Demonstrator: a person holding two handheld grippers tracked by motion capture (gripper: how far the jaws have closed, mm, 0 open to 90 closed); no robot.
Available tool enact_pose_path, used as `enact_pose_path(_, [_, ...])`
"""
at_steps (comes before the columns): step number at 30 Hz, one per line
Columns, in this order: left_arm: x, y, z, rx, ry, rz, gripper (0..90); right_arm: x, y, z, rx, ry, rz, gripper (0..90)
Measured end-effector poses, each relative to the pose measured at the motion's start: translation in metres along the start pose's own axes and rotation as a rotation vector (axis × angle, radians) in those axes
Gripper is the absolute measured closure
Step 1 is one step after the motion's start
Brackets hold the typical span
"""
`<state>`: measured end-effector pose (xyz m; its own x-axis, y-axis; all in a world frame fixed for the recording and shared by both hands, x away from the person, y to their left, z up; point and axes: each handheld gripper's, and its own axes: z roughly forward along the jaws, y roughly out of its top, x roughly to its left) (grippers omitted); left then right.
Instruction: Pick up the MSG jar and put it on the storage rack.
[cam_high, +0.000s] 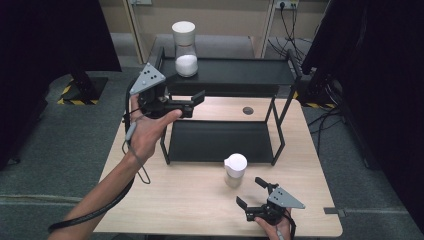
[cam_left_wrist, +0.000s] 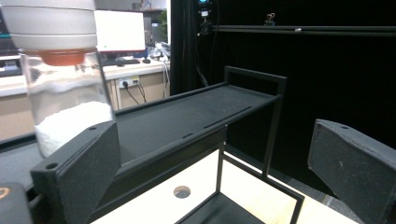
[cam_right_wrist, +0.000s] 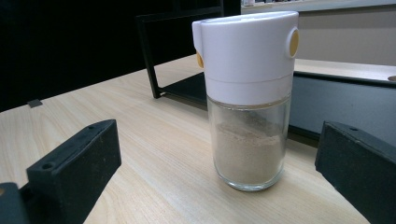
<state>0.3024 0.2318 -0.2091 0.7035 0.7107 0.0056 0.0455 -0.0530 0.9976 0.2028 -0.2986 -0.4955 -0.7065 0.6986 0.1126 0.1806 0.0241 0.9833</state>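
We hold the left gripper (cam_high: 192, 102) up at the left end of the rack (cam_high: 280, 75), level with its top shelf, its jaws wide apart and gripping nothing. In the left gripper view the two black jaws stand well apart, and beyond the left one rises a clear jar (cam_left_wrist: 65, 88) with a pale lid and white grains inside. From the high view this jar (cam_high: 185, 48) stands upright on the left part of the top shelf, near the gripper but apart from it.

Our right gripper (cam_high: 250, 192) sits low over the near right part of the wooden table (cam_high: 165, 200), jaws also spread wide and empty. In the right gripper view a shaker (cam_right_wrist: 247, 98) stands upright on the table between and beyond the jaws, touching neither; it has a white cap with yellow buttons and a glass body about half full of pale brown powder. In the high view the shaker (cam_high: 235, 170) stands just in front of the rack's lower shelf (cam_high: 220, 141), close ahead of the right gripper.

A small round hole (cam_high: 248, 110) shows in the table behind the lower shelf.
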Motion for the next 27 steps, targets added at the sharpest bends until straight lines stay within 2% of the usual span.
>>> enact_pose_path(8, [-0.006, -0.024, -0.003, -0.023, -0.05, -0.008, 1.3, 0.0, 0.0, -0.001, -0.001, -0.002, 0.001, 0.5])
enact_pose_path(18, [-0.016, -0.053, -0.008, -0.035, -0.089, 0.008, 0.6, 0.0, 0.0, -0.001, -0.001, -0.001, 0.001, 0.5])
enact_pose_path(27, [-0.017, -0.083, -0.008, -0.04, -0.114, -0.015, 0.2, 0.0, 0.0, -0.001, 0.0, -0.002, 0.001, 0.5])
